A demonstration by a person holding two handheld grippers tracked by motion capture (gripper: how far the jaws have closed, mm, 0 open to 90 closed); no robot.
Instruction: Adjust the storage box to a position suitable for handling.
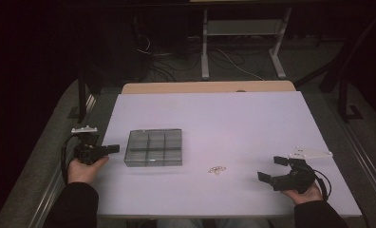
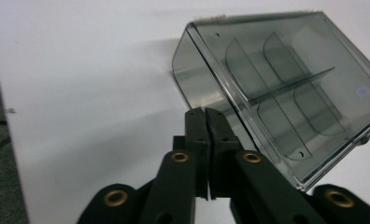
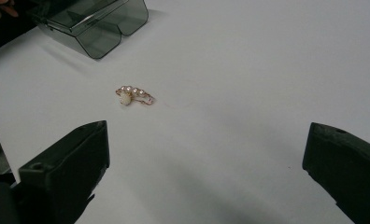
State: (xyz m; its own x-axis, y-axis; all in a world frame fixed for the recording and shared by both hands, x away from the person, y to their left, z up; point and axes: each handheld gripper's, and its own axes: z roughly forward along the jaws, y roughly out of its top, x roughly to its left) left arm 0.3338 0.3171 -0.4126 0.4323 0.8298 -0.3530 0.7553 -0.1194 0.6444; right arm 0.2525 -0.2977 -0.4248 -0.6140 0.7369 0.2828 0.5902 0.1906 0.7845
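A smoky clear box [image 1: 154, 147] with several compartments and a closed lid lies on the white table [image 1: 233, 118], left of centre. My left gripper [image 1: 116, 149] sits just left of it, jaws pressed together with nothing between them; in the left gripper view the shut tips [image 2: 205, 112] point at the near corner of the box [image 2: 286, 79]. A small gold piece set with pearls [image 1: 218, 169] lies near the table's front middle. My right gripper [image 1: 269, 168] rests open to its right. In the right gripper view the pearl piece [image 3: 134, 95] lies ahead of the wide-open gripper [image 3: 206, 128], with the box [image 3: 96, 18] beyond.
A wooden strip [image 1: 209, 87] runs along the table's far edge. Behind it on the dark floor stand white desk legs [image 1: 205, 47] and loose cables [image 1: 233, 61]. Metal rails run along both sides of the table.
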